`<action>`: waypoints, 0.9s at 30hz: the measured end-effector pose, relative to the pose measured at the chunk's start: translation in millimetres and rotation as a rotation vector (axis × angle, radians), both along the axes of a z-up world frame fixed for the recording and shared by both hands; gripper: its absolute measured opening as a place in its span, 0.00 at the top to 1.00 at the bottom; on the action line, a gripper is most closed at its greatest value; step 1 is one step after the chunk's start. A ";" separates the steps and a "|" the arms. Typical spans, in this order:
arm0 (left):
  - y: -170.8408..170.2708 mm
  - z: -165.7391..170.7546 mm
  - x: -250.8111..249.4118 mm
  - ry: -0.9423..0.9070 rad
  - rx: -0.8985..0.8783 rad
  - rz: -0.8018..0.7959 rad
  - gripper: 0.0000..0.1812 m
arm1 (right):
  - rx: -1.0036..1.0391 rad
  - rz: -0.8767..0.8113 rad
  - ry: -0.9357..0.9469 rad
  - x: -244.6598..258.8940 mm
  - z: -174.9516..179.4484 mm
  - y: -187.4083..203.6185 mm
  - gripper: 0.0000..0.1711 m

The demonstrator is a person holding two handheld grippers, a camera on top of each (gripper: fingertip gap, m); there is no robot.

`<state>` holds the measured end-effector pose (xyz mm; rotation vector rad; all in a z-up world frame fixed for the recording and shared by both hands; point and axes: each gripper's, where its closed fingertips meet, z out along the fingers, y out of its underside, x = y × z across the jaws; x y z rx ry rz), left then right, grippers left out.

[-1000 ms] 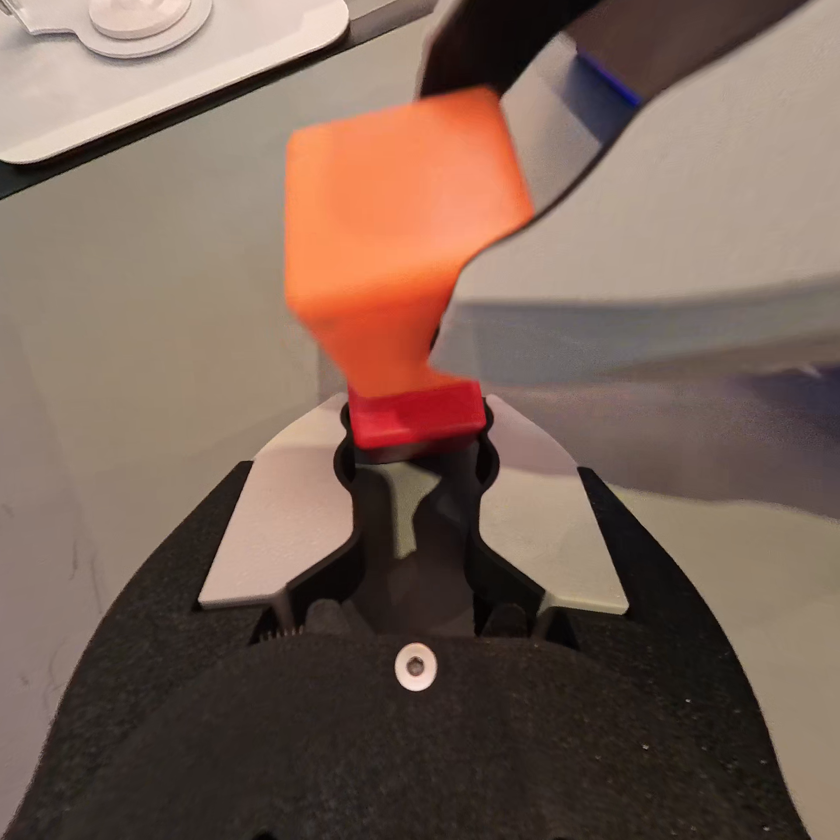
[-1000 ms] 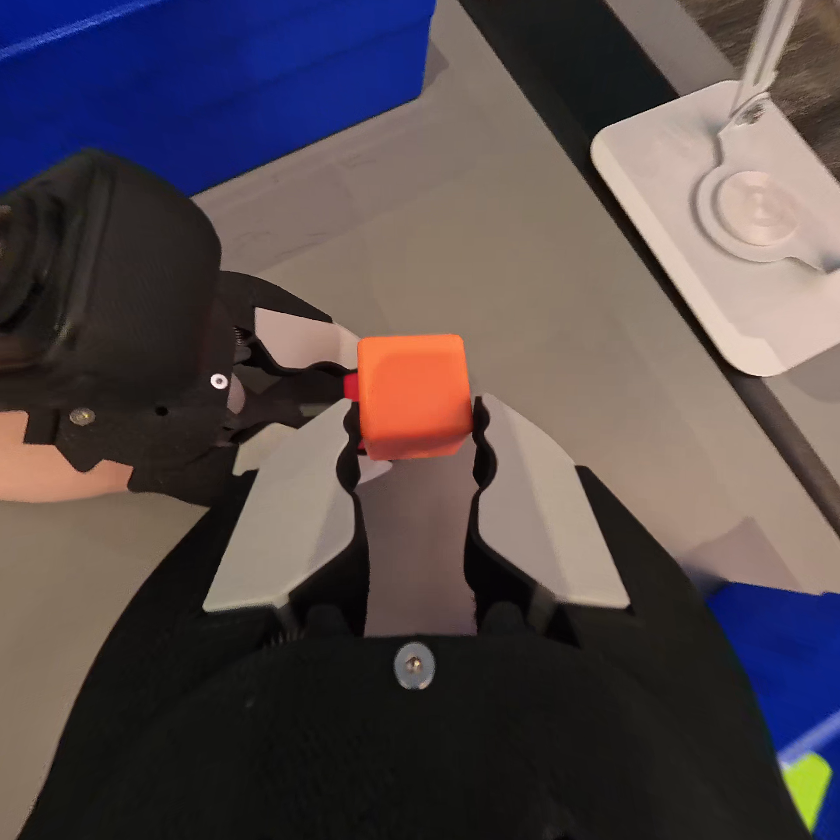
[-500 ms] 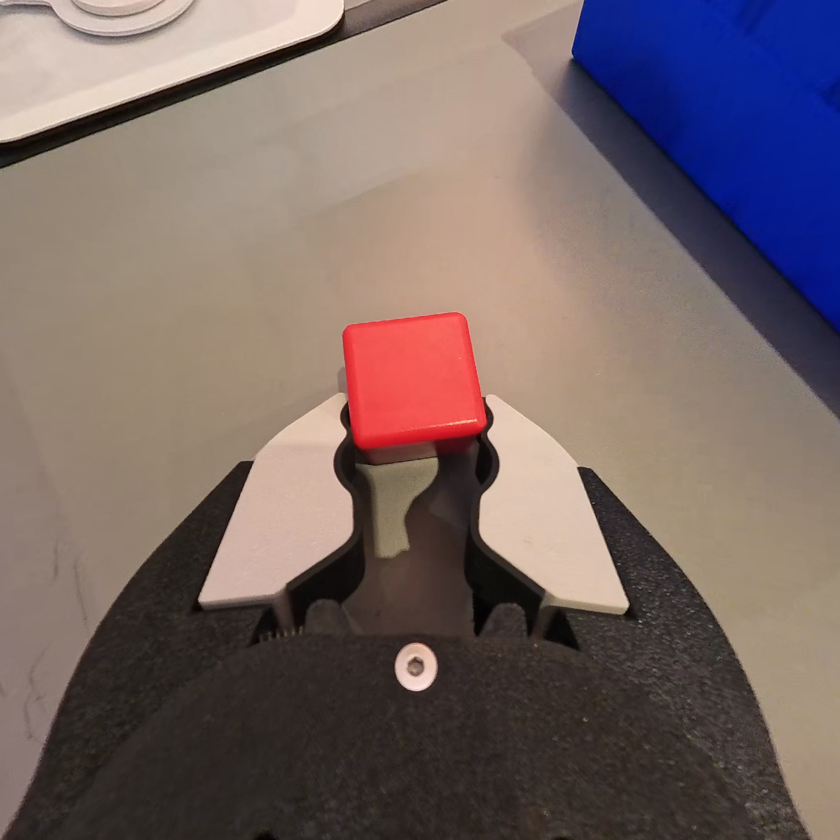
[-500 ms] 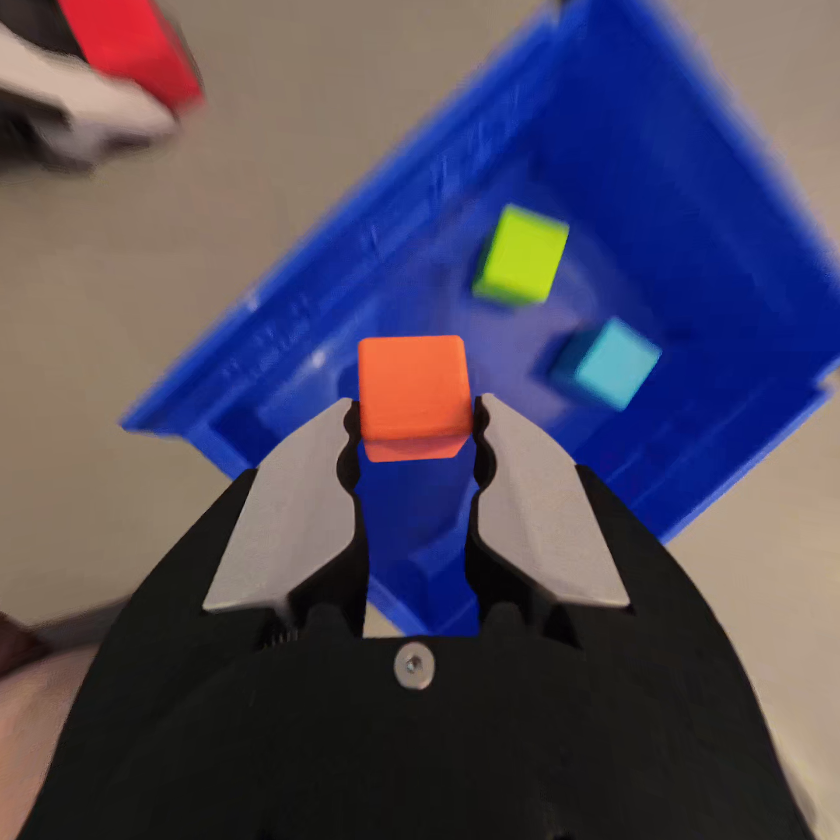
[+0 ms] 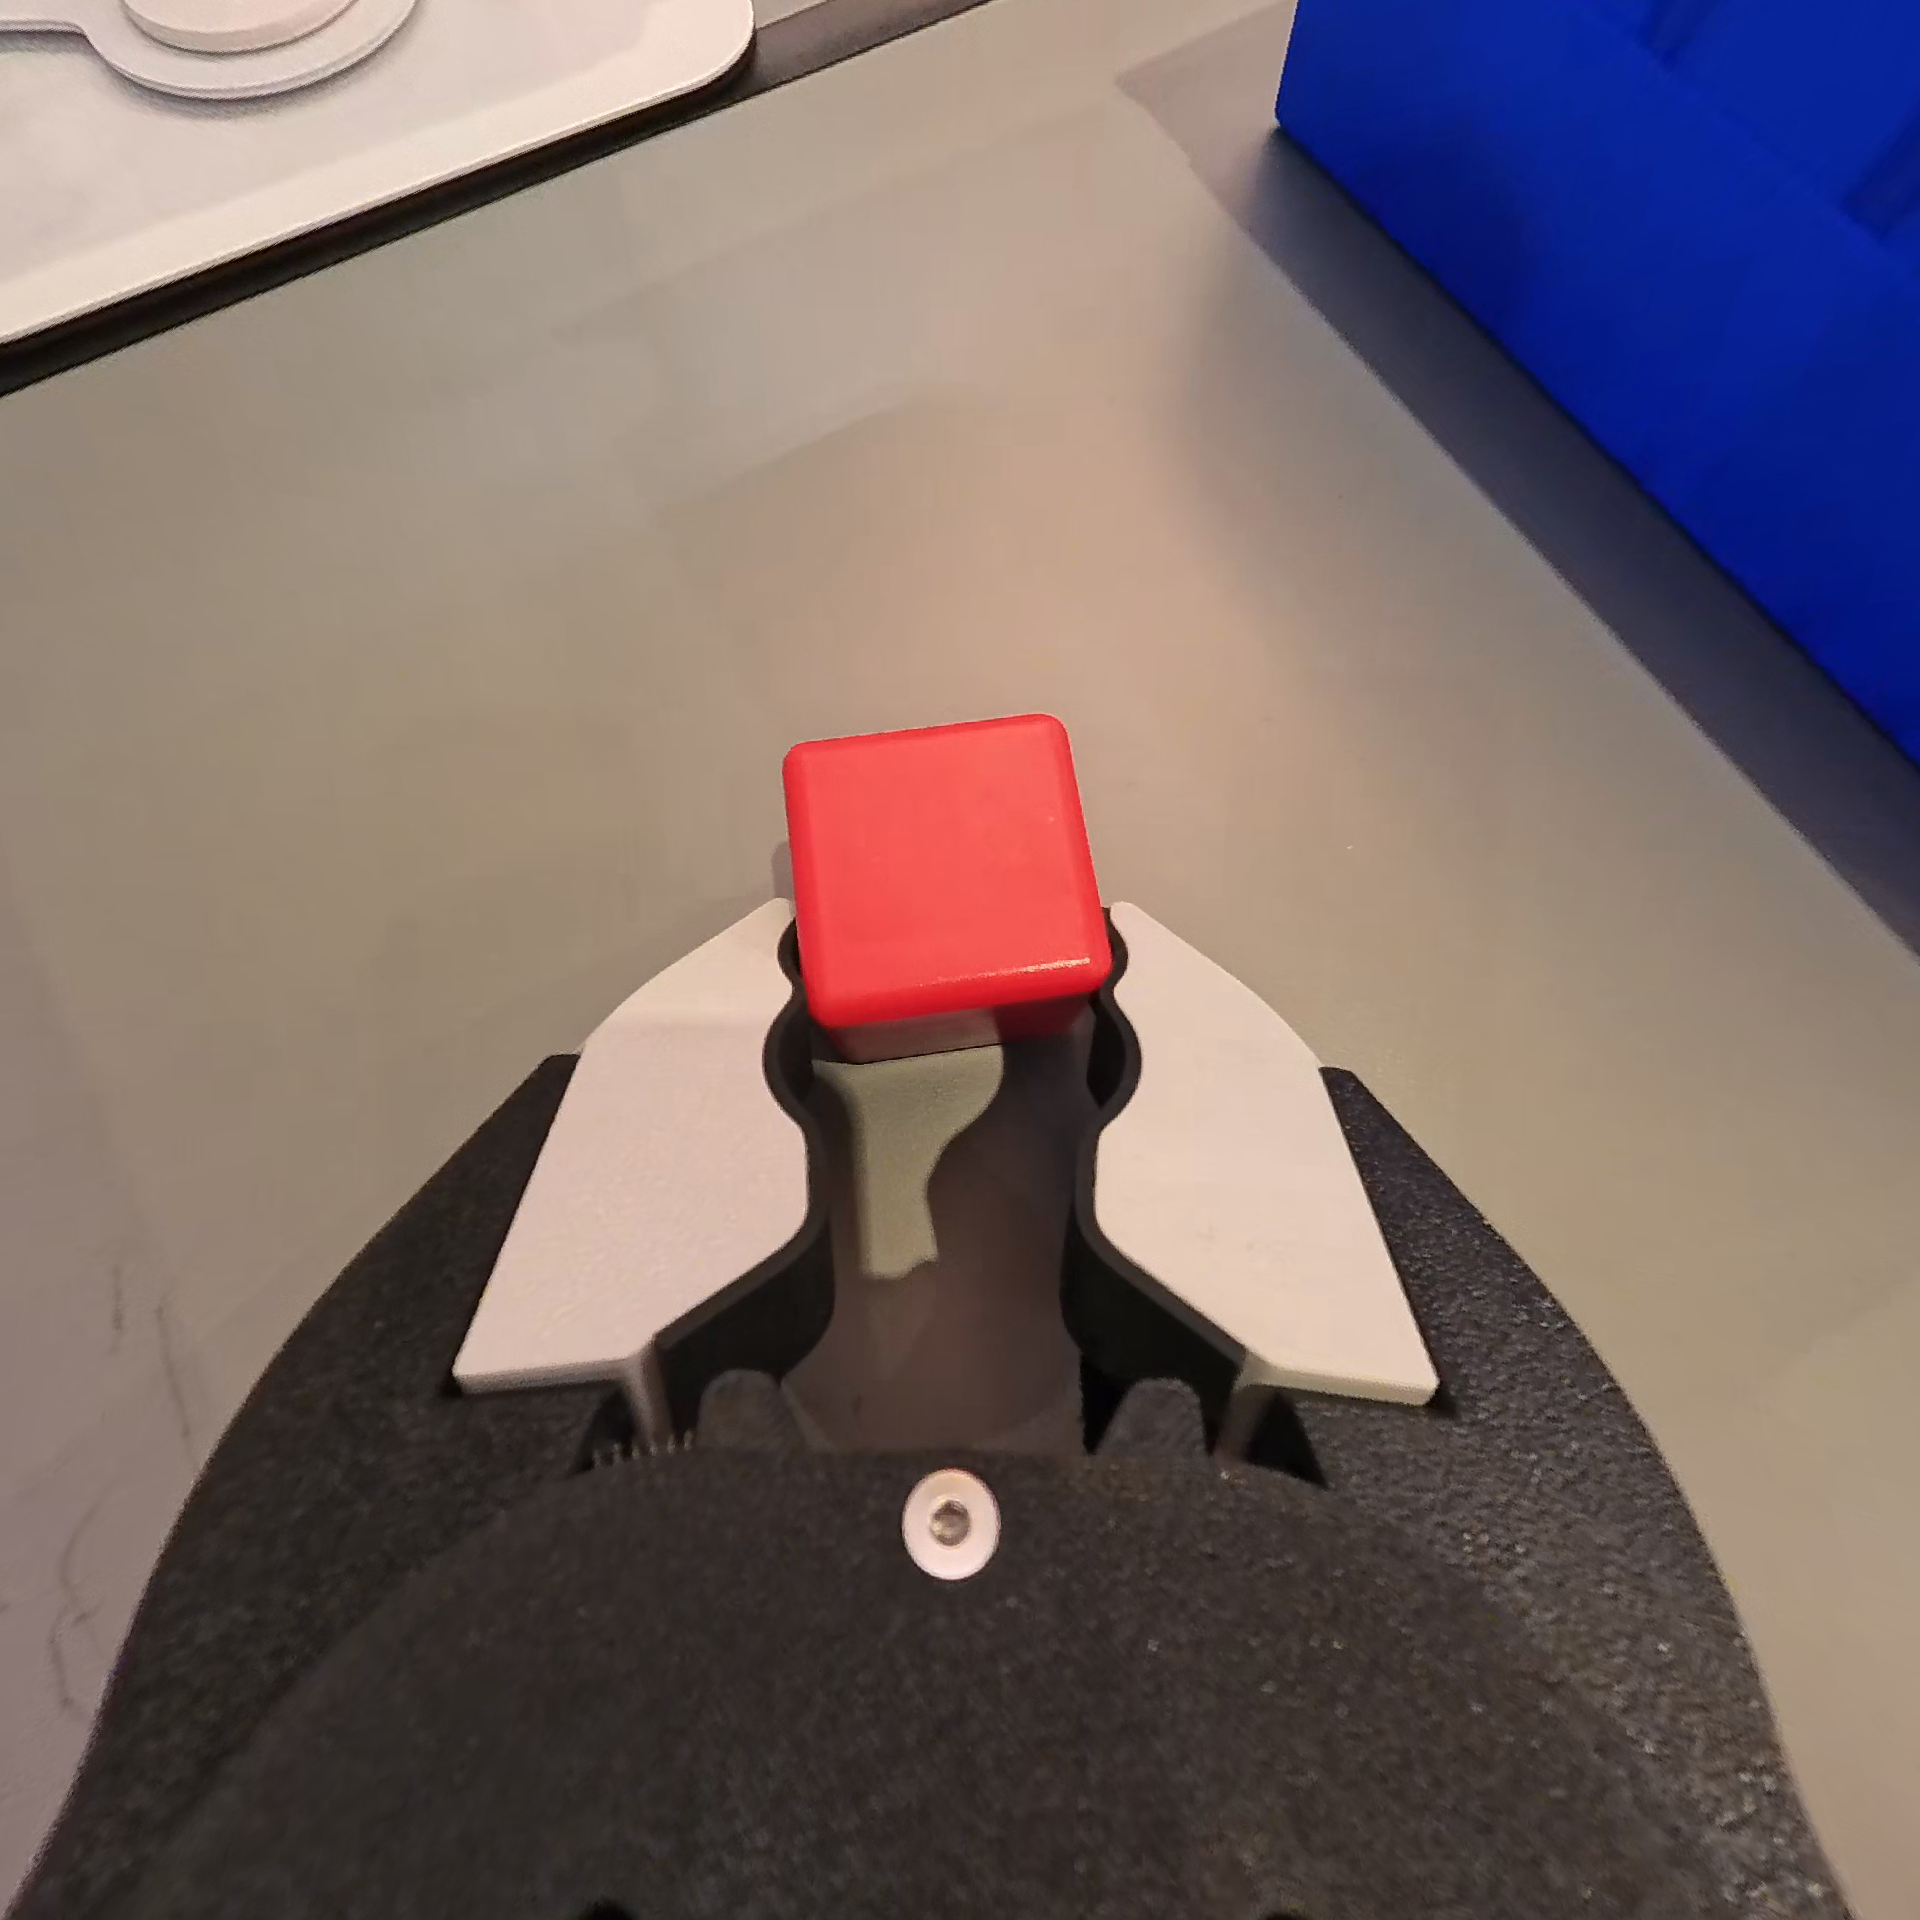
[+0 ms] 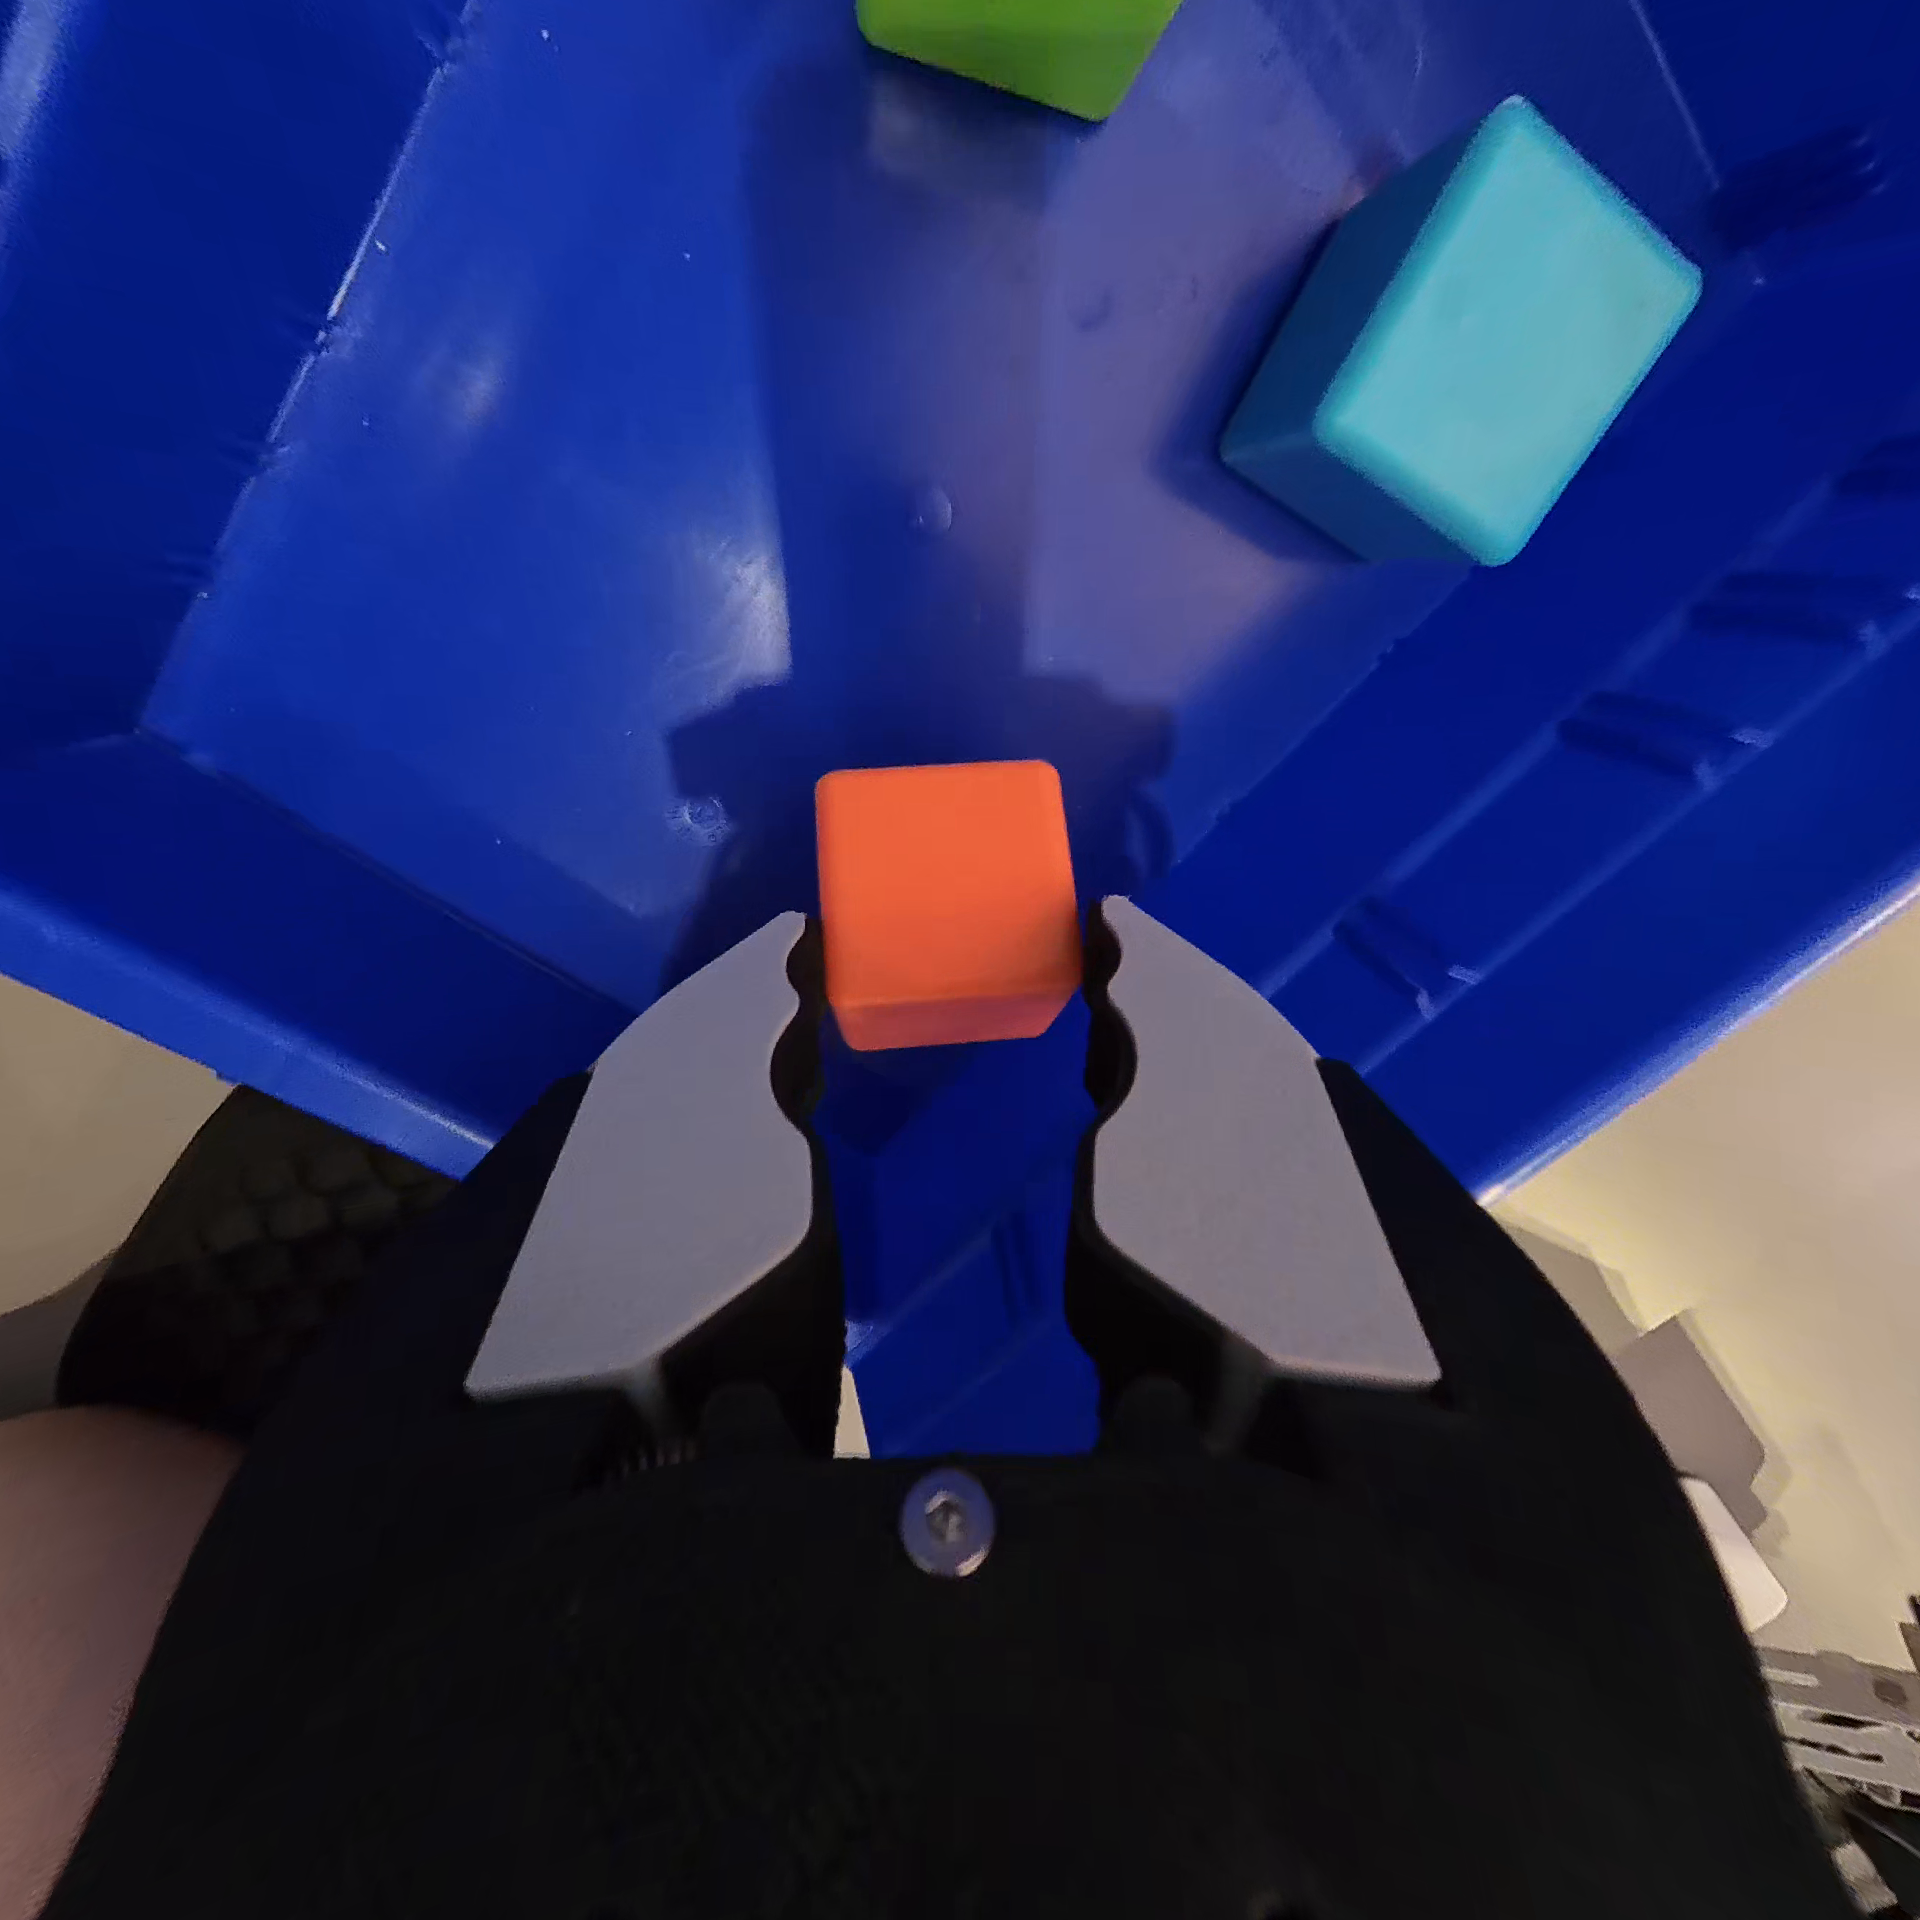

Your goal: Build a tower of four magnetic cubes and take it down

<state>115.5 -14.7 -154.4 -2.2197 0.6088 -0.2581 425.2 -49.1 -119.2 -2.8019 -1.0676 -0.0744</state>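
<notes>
My left gripper (image 5: 945,935) is shut on a red cube (image 5: 935,862) and holds it at the grey table (image 5: 520,675); whether the cube touches the table is hidden. My right gripper (image 6: 943,935) is shut on an orange cube (image 6: 940,894) and holds it low inside a blue bin (image 6: 468,468). A cyan cube (image 6: 1475,332) and a green cube (image 6: 1018,42) lie on the bin floor, farther in and to the right of the orange cube.
The blue bin's outer wall (image 5: 1662,312) stands to the right of the red cube. A white flat stand base (image 5: 312,135) lies beyond the table's dark far edge. A person's forearm (image 6: 94,1538) shows at the lower left of the right wrist view. One gripper's finger ends stand about 30 cm off the other's.
The orange cube was pulled off the red cube and carried by my right gripper over and down into the blue bin. My left gripper has kept the red cube nearly still.
</notes>
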 end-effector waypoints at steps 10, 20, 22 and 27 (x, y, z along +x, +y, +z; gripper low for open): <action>-0.4 -0.1 0.5 0.002 0.001 -0.003 0.72 | -0.110 -0.071 0.010 1.0 -9.5 -17.5 0.70; -1.1 -2.4 1.3 0.006 -0.015 -0.009 0.71 | -0.090 -0.088 0.012 -0.2 -0.2 -19.0 0.63; -1.5 -3.3 1.6 0.002 -0.025 -0.011 0.70 | -0.048 -0.094 0.001 0.0 8.6 -15.7 0.63; -3.6 3.0 5.2 -0.013 0.007 -0.040 0.58 | 0.196 -0.042 0.034 -16.9 55.1 3.2 0.63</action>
